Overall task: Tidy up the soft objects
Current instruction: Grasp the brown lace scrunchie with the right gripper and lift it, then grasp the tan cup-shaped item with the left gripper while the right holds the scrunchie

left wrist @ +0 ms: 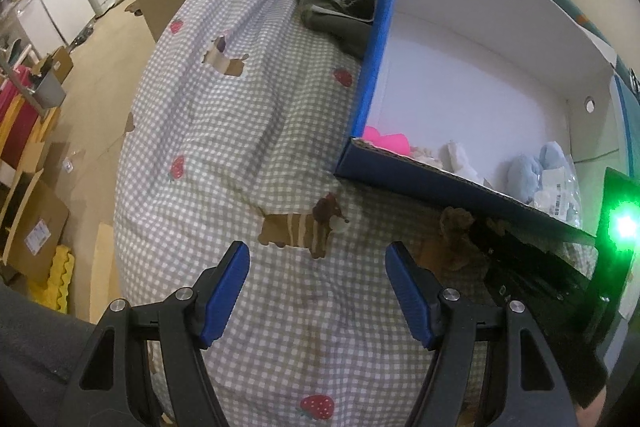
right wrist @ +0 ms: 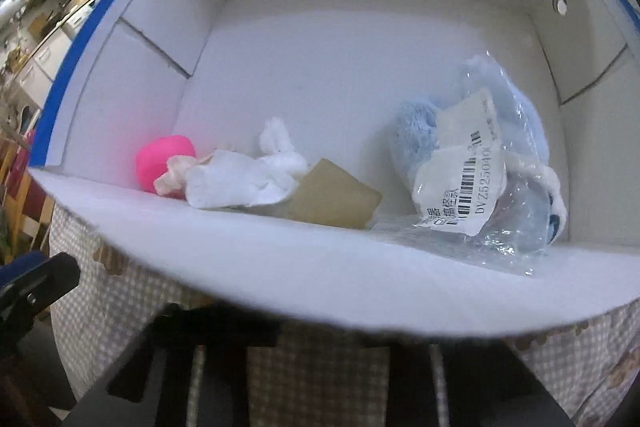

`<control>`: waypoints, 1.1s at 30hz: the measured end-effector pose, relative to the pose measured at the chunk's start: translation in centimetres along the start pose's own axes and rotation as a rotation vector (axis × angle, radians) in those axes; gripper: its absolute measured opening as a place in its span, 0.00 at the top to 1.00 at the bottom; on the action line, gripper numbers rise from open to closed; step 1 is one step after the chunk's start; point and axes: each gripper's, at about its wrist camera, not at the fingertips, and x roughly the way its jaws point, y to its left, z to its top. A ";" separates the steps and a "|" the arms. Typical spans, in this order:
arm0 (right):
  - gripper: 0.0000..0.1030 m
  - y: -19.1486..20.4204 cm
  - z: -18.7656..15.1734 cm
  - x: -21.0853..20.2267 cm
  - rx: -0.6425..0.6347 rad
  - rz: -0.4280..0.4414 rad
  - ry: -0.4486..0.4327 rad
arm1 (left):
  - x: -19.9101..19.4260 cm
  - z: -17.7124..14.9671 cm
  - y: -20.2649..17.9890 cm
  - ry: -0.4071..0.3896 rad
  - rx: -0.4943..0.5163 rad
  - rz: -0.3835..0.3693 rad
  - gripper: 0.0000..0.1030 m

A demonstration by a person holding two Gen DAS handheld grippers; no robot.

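Left tool (left wrist: 318, 259): blue pads spread wide, nothing between them, hung over the grey-and-white gingham bedcover printed with dogs and strawberries (left wrist: 240, 131), near the bed's front edge.

Right tool (right wrist: 320, 347): dark and blurred, tucked just under the near wall of the blue-sided, white-lined cardboard box (left wrist: 368, 75). Fingertips are masked by that wall, so spread or pressed together cannot be told. A brown fuzzy shape (left wrist: 454, 227) is seen right beside it at the box's near outer wall; plush or bedcover print cannot be told.

Already in the box, along the near wall:
- round bright-pink soft toy (right wrist: 164, 159), near-left corner
- small white plush (right wrist: 240, 179), touching the pink one
- flat tan card piece (right wrist: 336, 199), next along
- pale-blue plush in a clear plastic bag with a barcode label (right wrist: 480, 147), near-right

The far half of the box floor is bare.

Still out: a crumpled dark-green fabric item (left wrist: 336, 11) on the bed, against the box's far-left outer wall.

Likely step: a pick at the near wall. If the brown shape is a toy, it should be pinched at its bulk, not its fur. It should be lifted clear of the rim before being carried over, as the light box is likely to be shoved. It is best dropped on the bare far floor. The near wall could be steadied by the free left tool.
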 end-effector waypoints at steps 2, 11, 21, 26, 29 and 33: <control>0.86 0.1 -0.1 -0.3 -0.007 0.003 0.000 | 0.1 0.0 -0.1 0.002 0.005 0.003 0.34; 0.87 -0.6 -1.2 -5.3 -0.014 0.028 -0.015 | 1.2 -0.4 -1.0 0.033 0.030 0.007 0.34; 0.87 -3.8 -2.7 -8.0 0.043 0.013 -0.031 | 4.0 -1.7 -7.1 0.091 0.299 -0.106 0.34; 0.87 -5.6 -3.5 -8.5 0.110 0.019 -0.038 | 6.1 -1.9 -8.3 0.141 0.332 -0.136 0.35; 0.87 -6.4 -3.4 -8.7 0.141 0.050 -0.042 | 7.2 -1.2 -7.1 0.162 0.267 -0.145 0.54; 0.87 -6.3 -3.5 -8.6 0.133 0.049 -0.038 | 7.3 0.1 -4.9 0.170 0.167 -0.211 0.87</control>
